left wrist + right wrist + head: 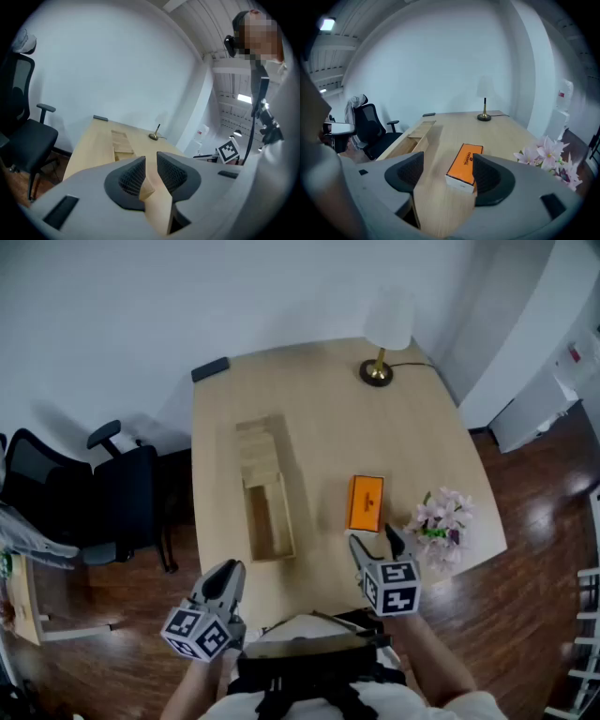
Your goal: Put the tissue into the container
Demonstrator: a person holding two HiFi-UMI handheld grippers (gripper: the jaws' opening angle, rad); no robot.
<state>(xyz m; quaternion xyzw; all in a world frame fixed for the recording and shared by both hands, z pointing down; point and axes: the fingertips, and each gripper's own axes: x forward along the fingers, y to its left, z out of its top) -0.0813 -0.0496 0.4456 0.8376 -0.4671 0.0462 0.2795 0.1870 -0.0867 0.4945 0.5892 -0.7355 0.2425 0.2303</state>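
Observation:
An orange tissue box (365, 502) lies flat on the wooden table (319, 409), right of a long open wooden container (268, 507) whose lid covers the far half. My right gripper (375, 545) stands open just short of the box's near end. In the right gripper view the box (465, 164) sits ahead of the open jaws of that gripper (447, 168), untouched. Near the table's front left edge my left gripper (228, 570) hovers. Seen from its own camera, the left gripper (150, 171) has its jaws almost together with nothing between them, and the container (121, 140) lies further off.
Pink flowers (441, 526) stand close to the right of my right gripper. A table lamp (384, 334) occupies the far right corner and a dark flat device (210, 369) the far left corner. A black office chair (112, 493) is left of the table.

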